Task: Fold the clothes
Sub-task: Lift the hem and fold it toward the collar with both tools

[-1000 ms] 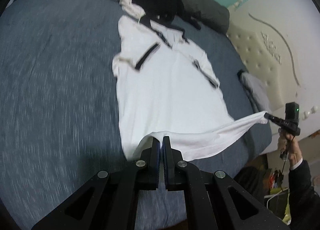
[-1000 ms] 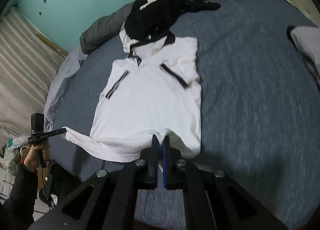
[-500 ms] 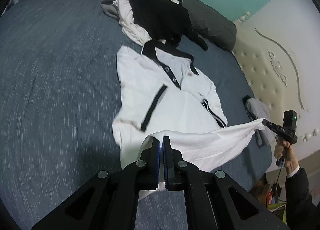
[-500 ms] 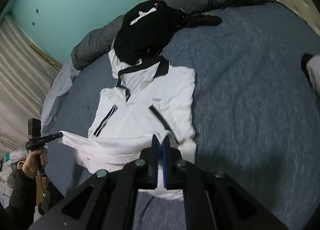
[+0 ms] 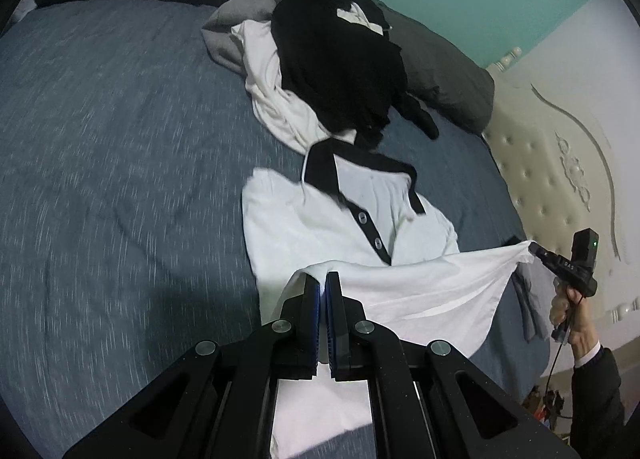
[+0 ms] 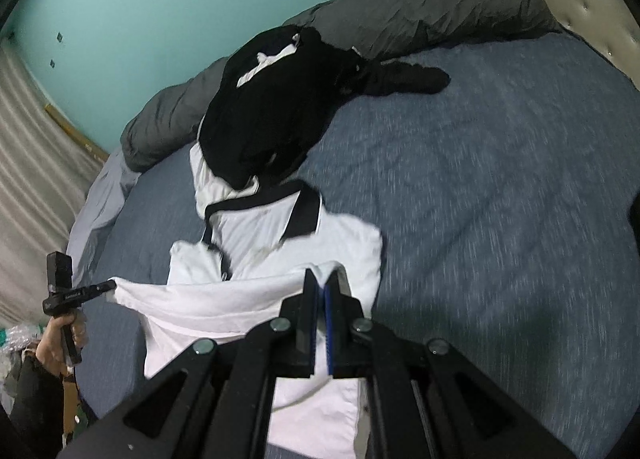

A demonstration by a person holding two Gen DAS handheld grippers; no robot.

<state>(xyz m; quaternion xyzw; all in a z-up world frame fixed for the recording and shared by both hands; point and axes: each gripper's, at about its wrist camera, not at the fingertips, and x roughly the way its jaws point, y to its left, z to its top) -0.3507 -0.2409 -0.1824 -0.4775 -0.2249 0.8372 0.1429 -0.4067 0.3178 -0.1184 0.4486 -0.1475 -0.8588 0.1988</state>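
A white polo shirt (image 5: pixel 344 219) with a black collar and placket lies face up on the bed. Its bottom hem (image 5: pixel 420 279) is lifted and stretched taut between my two grippers, hanging over the chest just below the placket. In the left wrist view my left gripper (image 5: pixel 322 279) is shut on one hem corner, and my right gripper (image 5: pixel 533 248) pinches the other corner at the far right. The right wrist view shows the right gripper (image 6: pixel 323 279) shut on the hem (image 6: pixel 208 299), with the left gripper (image 6: pixel 109 284) holding the far corner. The shirt's collar (image 6: pixel 304 215) stays uncovered.
Behind the collar lies a pile: a black garment (image 5: pixel 340 67) over a white one (image 5: pixel 268 95) and a grey one (image 5: pixel 236 27). A grey duvet (image 6: pixel 420 7) lines the far side of the blue-grey bed (image 5: pixel 100 159). A cream tufted headboard (image 5: pixel 552 179) stands at right.
Both grippers have carried the hem forward over the shirt toward the collar. The black-trimmed sleeves and lower body are now covered by the folded-over part.
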